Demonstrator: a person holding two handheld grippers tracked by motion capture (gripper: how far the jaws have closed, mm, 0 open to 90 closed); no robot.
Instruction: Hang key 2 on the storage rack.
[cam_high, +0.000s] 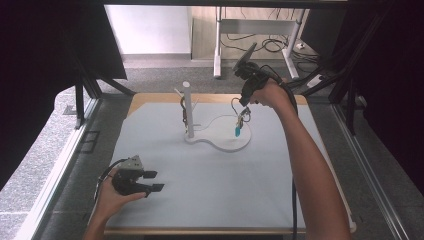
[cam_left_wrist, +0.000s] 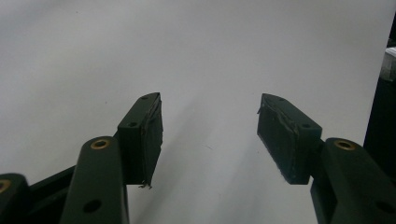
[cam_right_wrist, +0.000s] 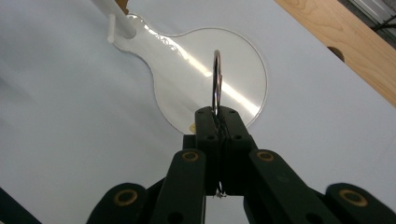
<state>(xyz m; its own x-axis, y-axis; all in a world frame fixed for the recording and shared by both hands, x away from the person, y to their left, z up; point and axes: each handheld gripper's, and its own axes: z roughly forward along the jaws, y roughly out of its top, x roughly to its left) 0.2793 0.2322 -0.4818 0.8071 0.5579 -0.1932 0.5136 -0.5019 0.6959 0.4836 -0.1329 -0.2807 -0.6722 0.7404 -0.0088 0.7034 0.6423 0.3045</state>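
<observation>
Black jaws of the right gripper (cam_right_wrist: 218, 122) press together on a metal key ring (cam_right_wrist: 216, 79), whose loop rises just past their tips. Below that gripper (cam_high: 243, 102) hang keys and a blue tag (cam_high: 237, 130), over the white stand's round base (cam_high: 227, 142); its post (cam_high: 188, 110) stands beyond. Left gripper (cam_left_wrist: 209, 135), well apart near the table's front, is spread wide with nothing between.

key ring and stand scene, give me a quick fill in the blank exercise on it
1. The right gripper is ____ on the key ring.
2. The left gripper has its jaws ____, with nothing between them.
3. A ____ tag hangs below the key ring over the stand.

Missing words: shut; open; blue
</observation>
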